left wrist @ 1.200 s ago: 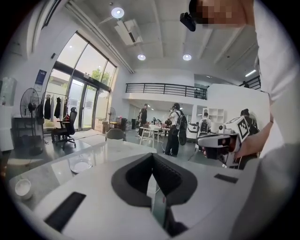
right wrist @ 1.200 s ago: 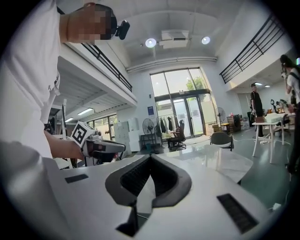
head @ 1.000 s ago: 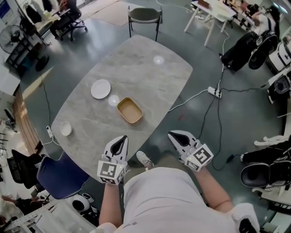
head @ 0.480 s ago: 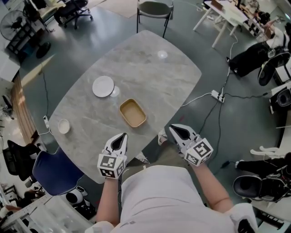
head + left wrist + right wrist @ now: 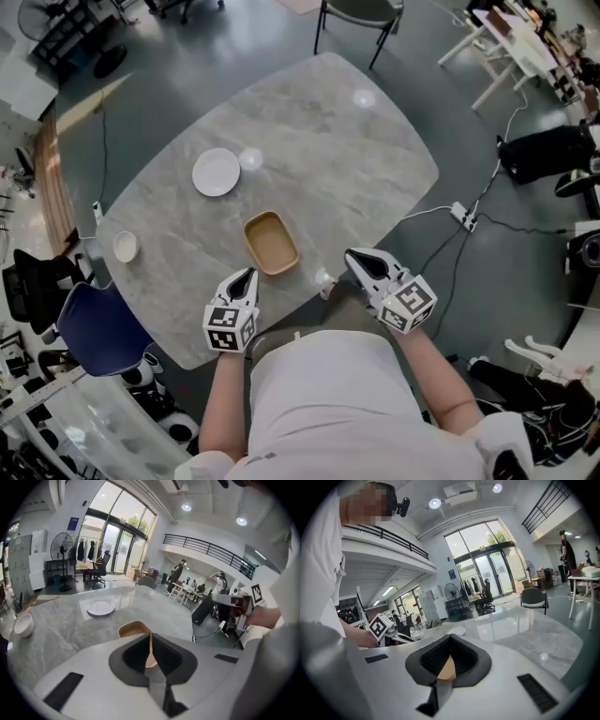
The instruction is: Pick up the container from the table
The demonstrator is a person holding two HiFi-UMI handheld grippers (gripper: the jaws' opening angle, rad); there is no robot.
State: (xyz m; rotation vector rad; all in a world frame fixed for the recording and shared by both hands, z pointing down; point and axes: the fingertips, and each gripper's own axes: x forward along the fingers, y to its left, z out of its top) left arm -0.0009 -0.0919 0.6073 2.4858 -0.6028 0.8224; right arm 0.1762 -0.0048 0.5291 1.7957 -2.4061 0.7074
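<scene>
On the left of the table (image 5: 375, 159) we note a small bowl (image 5: 125, 247) and, farther off, a white plate (image 5: 217, 172); neither is part of the job. The left gripper (image 5: 247, 276) hangs over the near edge of the table, angled downward, with its jaws closed together and nothing between them. In its own view only a thin slit remains, and the container shows through it.

The container (image 5: 271, 244) sits on the table just to the right of that gripper and a little farther away, near it but apart. Nothing is touching it. To the right again, the right gripper (image 5: 352, 255) is off the near edge of the table, jaws likewise drawn together and empty.

In our judgement this is the approach step, and the pickup has not yet begun. The next move calls for at least one gripper to open its jaws and then come down astride a wall of the container before closing on it. With jaws closed there can be no grip.

The container is a shallow tan tray with rounded corners, resting flat with its opening facing up. Its long axis runs from far to near, leaning slightly left at the far end. Its near short end faces the gap between the two grippers.
</scene>
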